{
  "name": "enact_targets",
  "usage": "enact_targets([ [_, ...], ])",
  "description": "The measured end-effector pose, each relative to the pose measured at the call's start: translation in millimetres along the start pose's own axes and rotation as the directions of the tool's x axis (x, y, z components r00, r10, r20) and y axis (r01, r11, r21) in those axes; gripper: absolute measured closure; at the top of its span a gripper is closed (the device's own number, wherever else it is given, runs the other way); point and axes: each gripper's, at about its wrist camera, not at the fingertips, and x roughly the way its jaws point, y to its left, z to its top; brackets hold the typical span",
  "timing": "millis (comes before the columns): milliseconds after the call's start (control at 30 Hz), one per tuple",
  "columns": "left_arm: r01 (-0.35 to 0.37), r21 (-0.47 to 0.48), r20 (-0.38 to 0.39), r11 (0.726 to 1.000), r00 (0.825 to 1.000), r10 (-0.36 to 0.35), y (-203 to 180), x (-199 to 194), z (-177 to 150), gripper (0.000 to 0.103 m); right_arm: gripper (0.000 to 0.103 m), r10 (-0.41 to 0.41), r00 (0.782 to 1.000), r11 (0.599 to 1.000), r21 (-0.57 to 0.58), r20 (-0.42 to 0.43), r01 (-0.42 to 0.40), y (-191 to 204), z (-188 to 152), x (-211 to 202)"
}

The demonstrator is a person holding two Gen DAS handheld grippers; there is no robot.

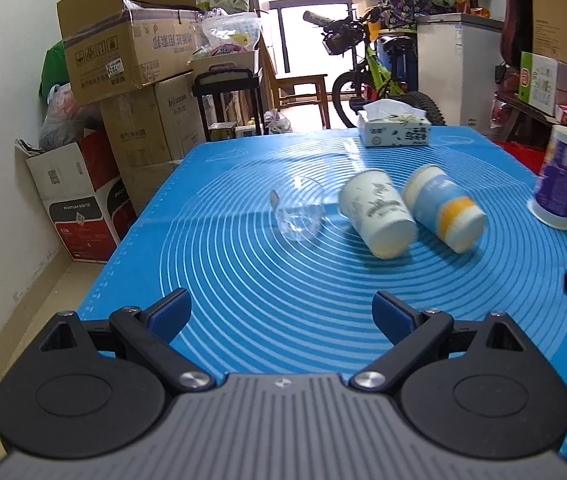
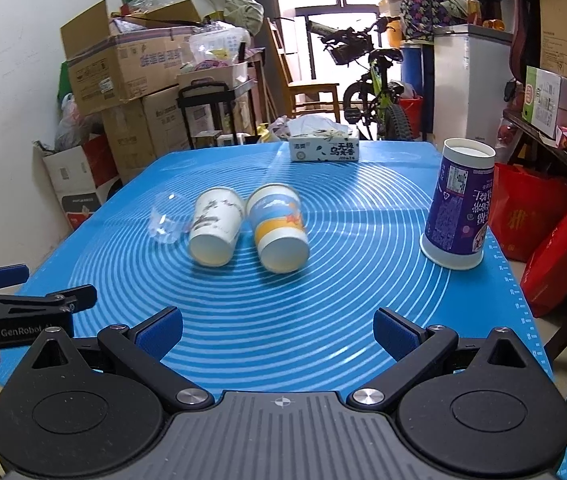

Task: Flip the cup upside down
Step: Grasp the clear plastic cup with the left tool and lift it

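Note:
Three cups lie on their sides on the blue mat [image 1: 283, 300]: a clear plastic cup [image 1: 298, 216], a white paper cup [image 1: 377, 218] and a blue-and-yellow paper cup [image 1: 445, 214]. A purple cup [image 1: 561, 178] stands upside down at the right. In the right wrist view they show as the clear cup [image 2: 167, 220], white cup [image 2: 215, 226], blue-and-yellow cup [image 2: 281, 226] and purple cup [image 2: 459, 204]. My left gripper [image 1: 281, 314] is open and empty, short of the cups. My right gripper [image 2: 279, 332] is open and empty, near the mat's front.
A tissue box [image 1: 395, 128] sits at the mat's far edge. Cardboard boxes [image 1: 123, 80] are stacked at the left wall. A bicycle [image 1: 379, 76] and a white cabinet [image 1: 459, 72] stand behind the table. Red bags [image 2: 543, 232] sit at the right.

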Motion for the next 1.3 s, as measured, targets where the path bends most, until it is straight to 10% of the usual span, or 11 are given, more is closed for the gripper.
enact_targets([
  [900, 0.034, -0.044, -0.082, 0.998, 0.996, -0.038, 10, 155, 47, 0.009, 0.000, -0.022, 1.000, 0.997, 0.070, -0.020, 0.023, -18, 17, 91],
  [1167, 0.100, -0.061, -0.083, 0.993, 0.991, -0.105, 10, 160, 50, 0.048, 0.000, -0.029, 0.999, 0.997, 0.072, -0.022, 0.031, -19, 14, 90],
  [1300, 0.093, -0.047, -0.076, 0.995, 0.992, -0.096, 8, 160, 50, 0.050, 0.000, -0.031, 0.999, 0.997, 0.071, -0.023, 0.033, -18, 14, 90],
])
